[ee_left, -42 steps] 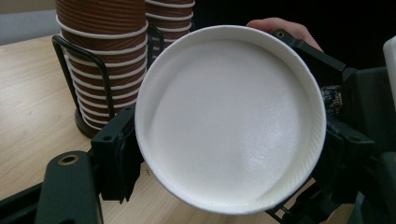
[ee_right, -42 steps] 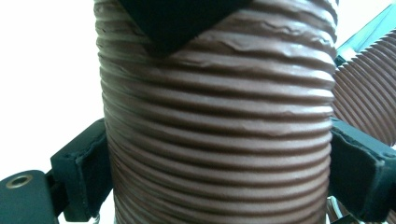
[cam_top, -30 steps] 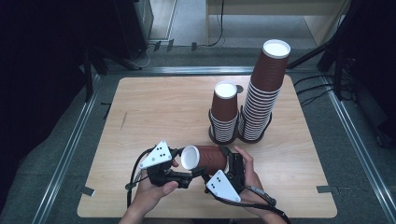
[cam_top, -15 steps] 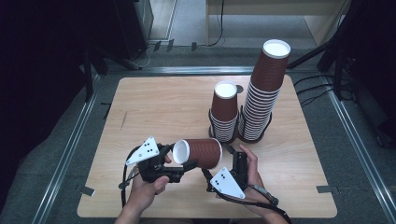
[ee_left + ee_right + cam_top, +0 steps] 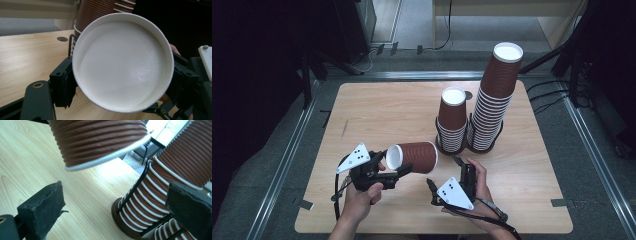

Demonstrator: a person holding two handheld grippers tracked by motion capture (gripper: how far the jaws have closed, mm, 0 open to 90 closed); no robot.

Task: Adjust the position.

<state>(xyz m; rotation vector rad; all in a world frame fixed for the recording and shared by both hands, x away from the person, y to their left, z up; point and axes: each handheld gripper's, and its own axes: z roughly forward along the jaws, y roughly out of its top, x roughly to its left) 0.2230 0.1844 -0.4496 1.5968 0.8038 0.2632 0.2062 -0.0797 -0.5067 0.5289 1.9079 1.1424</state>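
left gripper [image 5: 398,172] has its fingers clamped on the cup [image 5: 412,156], tipped sideways probably for restacking, while the right gripper [image 5: 442,181] sits wide open, holding nothing.

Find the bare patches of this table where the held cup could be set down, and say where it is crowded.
Free: the table's far-left stretch, from its left edge to the short stack, and the right strip beside the tall stack. Crowded: the near middle, where the left gripper holds the cup close to the right gripper and both stacks' bases.
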